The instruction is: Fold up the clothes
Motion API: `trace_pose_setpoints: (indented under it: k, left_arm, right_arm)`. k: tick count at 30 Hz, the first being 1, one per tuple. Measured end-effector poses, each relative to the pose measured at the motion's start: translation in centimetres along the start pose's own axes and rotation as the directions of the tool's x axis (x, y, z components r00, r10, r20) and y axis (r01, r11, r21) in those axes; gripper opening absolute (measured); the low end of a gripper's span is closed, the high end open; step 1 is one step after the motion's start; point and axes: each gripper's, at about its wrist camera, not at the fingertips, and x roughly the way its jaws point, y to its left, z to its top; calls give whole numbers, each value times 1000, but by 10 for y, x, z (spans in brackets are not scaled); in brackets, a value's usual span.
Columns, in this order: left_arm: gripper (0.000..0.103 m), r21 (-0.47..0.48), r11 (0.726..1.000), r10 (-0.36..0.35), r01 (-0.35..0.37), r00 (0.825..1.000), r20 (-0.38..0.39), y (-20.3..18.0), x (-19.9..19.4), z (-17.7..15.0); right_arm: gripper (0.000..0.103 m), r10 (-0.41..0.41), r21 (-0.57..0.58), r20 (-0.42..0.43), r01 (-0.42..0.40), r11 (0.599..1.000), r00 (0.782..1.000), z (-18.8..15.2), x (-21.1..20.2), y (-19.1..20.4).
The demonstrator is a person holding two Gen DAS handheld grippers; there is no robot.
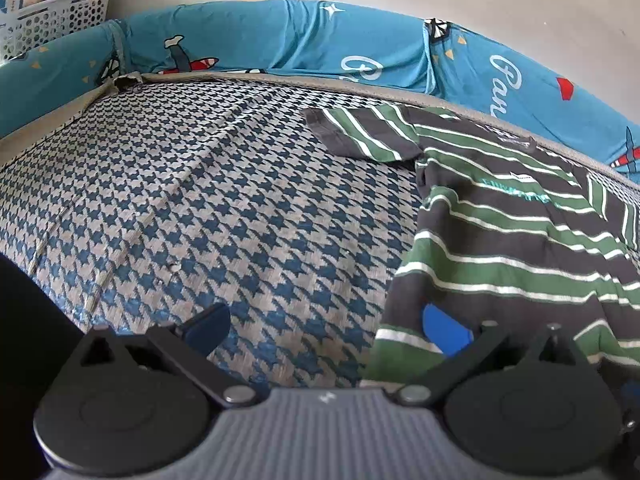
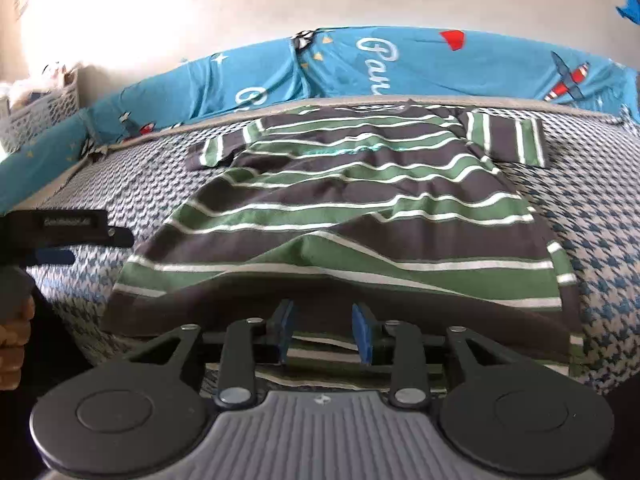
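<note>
Striped shirt (image 2: 340,216), grey with green and white bands, lies spread flat on the houndstooth mat (image 1: 224,208), collar toward the blue printed bumper (image 2: 400,68) at the far edge and hem nearest me. On my left I see a white basket (image 1: 52,12) in the far corner, then my left gripper (image 1: 326,330) released with jaws wide, one fingertip (image 1: 444,330) at the shirt's near left edge. My right gripper (image 2: 322,330) sits partly parted at the hem, grasping nothing.
</note>
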Motion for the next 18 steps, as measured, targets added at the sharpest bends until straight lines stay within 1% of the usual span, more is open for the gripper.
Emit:
trace_pose_setpoints:
  k: [2,7,11,12,15,18]
  left_arm:
    - [103,9,1000,-4,4,1000,-5,-1,1,-1]
    - [103,2,1000,-8,8,1000,-19,0,3,-1]
    - [103,3,1000,-9,9,1000,-20,-1,3,-1]
    - [103,4,1000,-9,9,1000,-20,-1,3,-2]
    - [103,4,1000,-10,10,1000,-20,0,2,-2]
    - [103,9,1000,-11,12,1000,-24,-1,3,-2]
  right_arm:
    - [34,1,-9,0,-1,1000,1000,0,1,-1]
    - [35,-18,-85,-48,14,996,999,-2,14,7]
    - [36,-83,-174,2,82,981,997,-4,14,15]
    - [37,-82,-191,6,82,978,997,-4,13,17]
    - [38,-71,-202,-20,66,977,997,-5,18,17]
    - [40,-79,-245,9,79,966,997,-4,22,18]
